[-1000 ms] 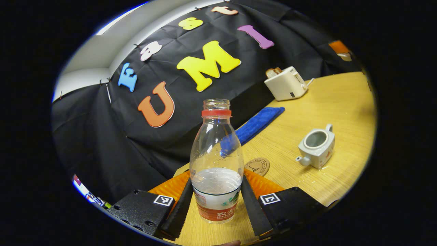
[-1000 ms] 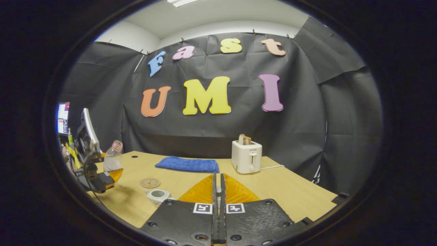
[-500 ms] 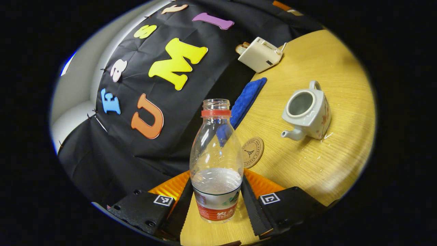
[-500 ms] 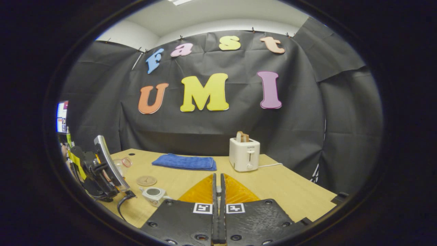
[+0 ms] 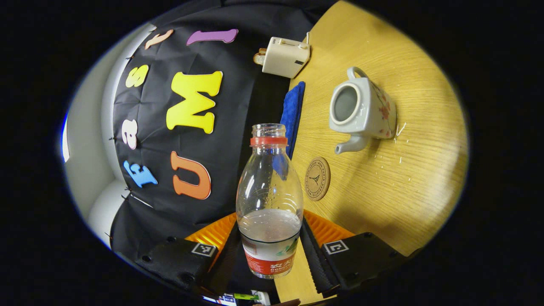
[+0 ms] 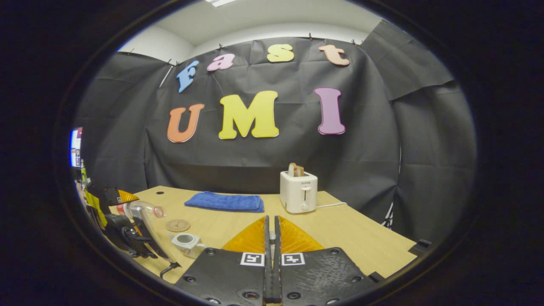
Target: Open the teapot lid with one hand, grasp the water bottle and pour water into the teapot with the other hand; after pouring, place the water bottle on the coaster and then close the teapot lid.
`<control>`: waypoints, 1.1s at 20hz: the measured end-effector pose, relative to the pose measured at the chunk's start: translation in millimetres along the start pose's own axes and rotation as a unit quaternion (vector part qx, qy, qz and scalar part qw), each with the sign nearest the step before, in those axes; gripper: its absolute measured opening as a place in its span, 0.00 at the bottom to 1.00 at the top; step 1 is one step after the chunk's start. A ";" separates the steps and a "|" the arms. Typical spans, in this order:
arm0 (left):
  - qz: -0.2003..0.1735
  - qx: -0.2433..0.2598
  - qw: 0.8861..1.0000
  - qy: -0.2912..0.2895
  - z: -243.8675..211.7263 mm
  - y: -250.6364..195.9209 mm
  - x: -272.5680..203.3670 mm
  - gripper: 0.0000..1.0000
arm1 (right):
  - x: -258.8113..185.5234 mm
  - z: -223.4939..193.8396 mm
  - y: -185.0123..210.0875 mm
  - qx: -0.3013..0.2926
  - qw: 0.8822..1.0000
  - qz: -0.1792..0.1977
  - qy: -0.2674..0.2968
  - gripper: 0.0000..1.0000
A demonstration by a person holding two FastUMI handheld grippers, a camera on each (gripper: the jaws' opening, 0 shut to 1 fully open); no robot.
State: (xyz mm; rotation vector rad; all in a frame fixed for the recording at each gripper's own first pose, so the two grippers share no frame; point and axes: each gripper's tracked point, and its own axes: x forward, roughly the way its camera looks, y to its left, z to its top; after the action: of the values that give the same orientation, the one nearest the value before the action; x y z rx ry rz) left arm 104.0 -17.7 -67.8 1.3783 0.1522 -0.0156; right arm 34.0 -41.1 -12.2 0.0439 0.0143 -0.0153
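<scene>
Left tongs [image 5: 270,248] grip our tilting water bottle [image 5: 269,199]; right tongs [image 6: 272,242], lower centre, are closed, apparently empty. Pouring begins: next, mouth over open teapot [image 5: 360,111].

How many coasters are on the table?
1. The coaster lies flat on the table, between the held bottle and the teapot. Others may be hidden.

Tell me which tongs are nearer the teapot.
Left. The left tongs hold the bottle tipped close beside the teapot; the right tongs hang shut, farther back over the table.
</scene>
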 end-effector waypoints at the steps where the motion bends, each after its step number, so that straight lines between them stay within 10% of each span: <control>1: 0.004 0.018 1.000 -0.001 2.4 2.6 -2.5 0.76 | 0.7 -1.2 0.0 0.000 1.000 0.000 0.002 0.00; 22: 0.003 0.248 0.968 0.021 28.2 13.9 -6.7 0.76 | 2.7 6.6 -11.5 0.012 1.000 0.011 -0.007 0.00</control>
State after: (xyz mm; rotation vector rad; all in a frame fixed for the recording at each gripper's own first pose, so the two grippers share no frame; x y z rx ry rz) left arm 101.6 -43.2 -48.3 1.8811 0.1885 -0.0200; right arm 36.6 -53.0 -6.2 0.0673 -0.0006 0.0061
